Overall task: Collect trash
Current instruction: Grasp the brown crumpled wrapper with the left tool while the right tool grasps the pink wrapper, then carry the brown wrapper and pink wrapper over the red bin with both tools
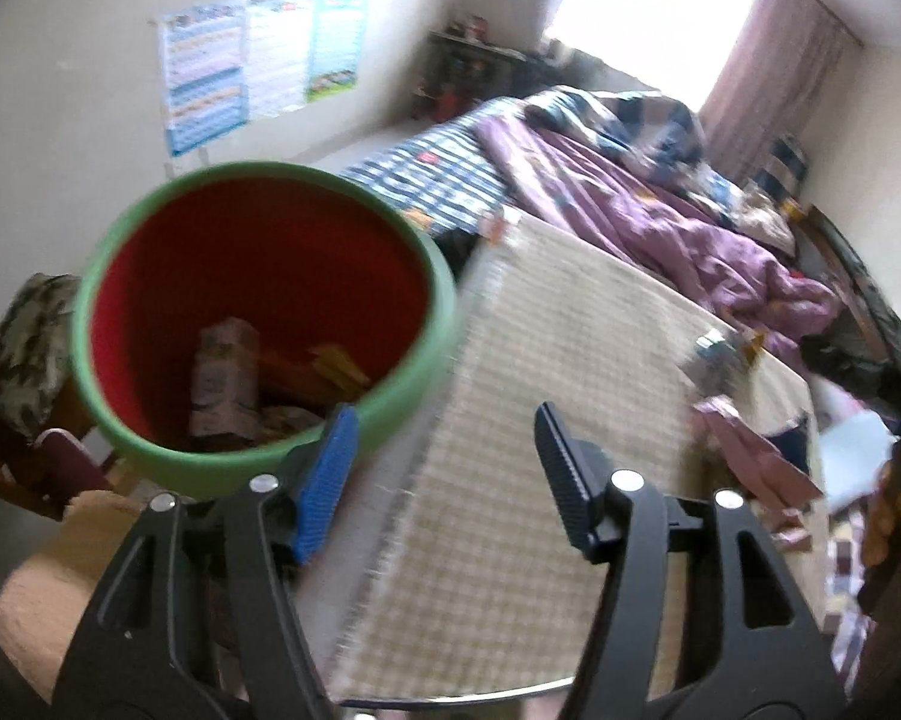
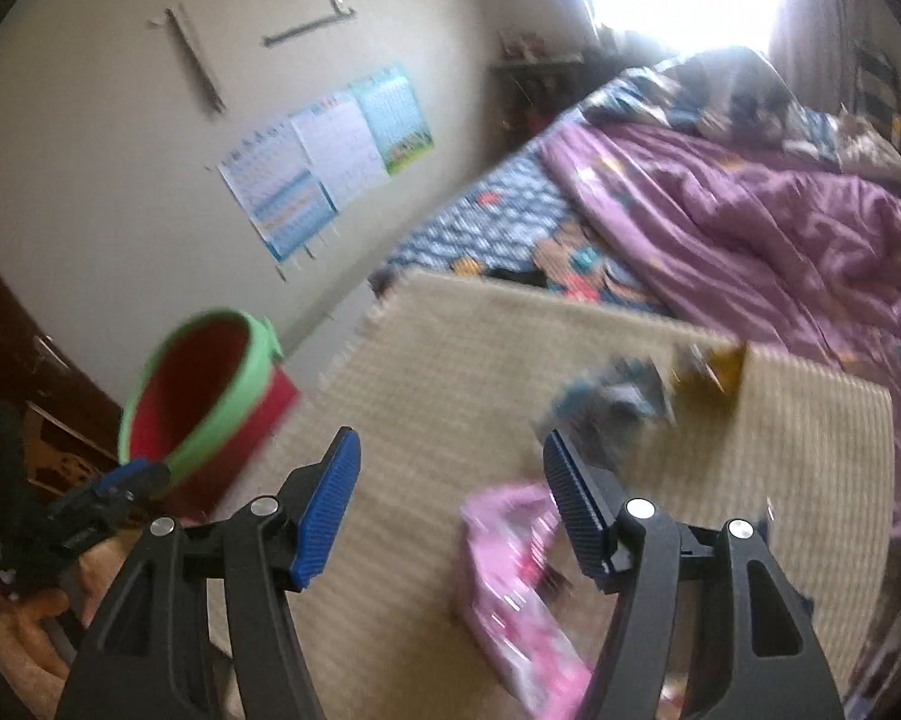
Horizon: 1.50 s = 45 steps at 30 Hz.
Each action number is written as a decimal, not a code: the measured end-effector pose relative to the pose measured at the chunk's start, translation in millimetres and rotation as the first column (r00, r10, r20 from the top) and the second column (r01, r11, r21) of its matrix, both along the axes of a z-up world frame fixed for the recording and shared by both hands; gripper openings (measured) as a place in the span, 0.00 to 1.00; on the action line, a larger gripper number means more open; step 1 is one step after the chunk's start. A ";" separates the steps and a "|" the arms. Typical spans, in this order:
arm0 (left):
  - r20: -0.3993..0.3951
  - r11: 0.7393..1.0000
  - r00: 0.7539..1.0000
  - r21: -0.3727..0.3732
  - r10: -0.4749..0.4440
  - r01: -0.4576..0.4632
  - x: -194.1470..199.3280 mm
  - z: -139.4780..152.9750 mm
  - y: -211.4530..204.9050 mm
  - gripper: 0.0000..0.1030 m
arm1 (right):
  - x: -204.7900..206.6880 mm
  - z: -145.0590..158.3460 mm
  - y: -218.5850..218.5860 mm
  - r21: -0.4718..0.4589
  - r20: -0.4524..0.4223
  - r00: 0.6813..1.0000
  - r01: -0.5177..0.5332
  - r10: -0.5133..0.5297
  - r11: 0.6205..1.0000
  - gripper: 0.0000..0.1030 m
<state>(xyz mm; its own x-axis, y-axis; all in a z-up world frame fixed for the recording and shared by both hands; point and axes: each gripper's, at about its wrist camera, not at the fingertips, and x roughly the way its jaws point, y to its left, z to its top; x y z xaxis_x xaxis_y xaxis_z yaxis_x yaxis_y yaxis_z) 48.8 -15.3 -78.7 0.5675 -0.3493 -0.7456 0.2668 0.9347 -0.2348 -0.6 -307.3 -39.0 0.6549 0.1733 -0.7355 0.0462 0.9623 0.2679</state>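
A red bin with a green rim (image 1: 258, 324) stands beside a table covered with a beige checked cloth (image 1: 546, 420). Crumpled paper and yellow scraps (image 1: 234, 378) lie inside it. My left gripper (image 1: 444, 438) is open and empty, its left finger just in front of the bin's rim. My right gripper (image 2: 450, 468) is open and empty above the cloth (image 2: 450, 372). A pink wrapper (image 2: 516, 576) lies just under its right finger. A blue-grey wrapper (image 2: 612, 396) and a yellow one (image 2: 714, 372) lie farther on. The bin shows at left in the right wrist view (image 2: 204, 396).
A bed with a purple quilt (image 1: 678, 204) and a patterned blanket (image 2: 510, 210) runs behind the table. Posters (image 1: 258, 60) hang on the wall. A camouflage cloth (image 1: 24, 336) lies left of the bin. The left gripper (image 2: 90, 498) shows in the right wrist view.
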 end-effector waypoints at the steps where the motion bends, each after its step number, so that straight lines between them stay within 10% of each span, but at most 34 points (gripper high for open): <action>1: -0.007 0.999 0.999 -0.005 -0.044 0.044 -3.4 -1.5 -8.3 0.59 | -2.7 -6.9 -2.2 -0.002 -0.026 1.000 -0.001 0.001 1.000 0.61; 7: -0.043 0.955 0.955 0.020 -0.295 0.296 -33.4 -14.4 -67.3 0.60 | -11.6 -47.9 2.9 0.009 -0.175 0.984 -0.038 0.039 0.999 0.61; 11: -0.083 0.929 0.927 0.031 -0.364 0.368 -46.1 -25.0 -89.2 0.60 | -15.7 -58.0 4.5 0.024 -0.205 0.978 -0.036 0.040 0.999 0.26; 25: -0.116 0.895 0.889 0.007 -0.443 0.447 -32.2 -30.5 -146.6 0.60 | -43.5 -24.1 -51.7 0.151 -0.026 0.981 0.196 -0.194 0.969 0.22; 37: -0.247 0.854 0.823 -0.038 -0.512 0.519 -11.5 -69.2 -219.4 0.51 | -63.2 -30.1 -72.2 0.175 -0.049 0.965 0.261 -0.257 0.949 0.23; 45: -0.207 0.891 0.868 -0.043 -0.451 0.453 -9.1 -60.0 -185.5 0.50 | -56.4 -34.4 -63.5 0.183 -0.059 0.972 0.236 -0.229 0.954 0.24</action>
<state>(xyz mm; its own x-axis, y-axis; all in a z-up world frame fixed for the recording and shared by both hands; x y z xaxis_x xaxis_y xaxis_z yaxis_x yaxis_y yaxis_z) 39.7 -200.8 -138.7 0.1822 -0.5249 -0.8314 0.6067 0.7254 -0.3251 -57.0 -370.8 -73.4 0.6669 0.1563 -0.7286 0.2761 0.8564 0.4364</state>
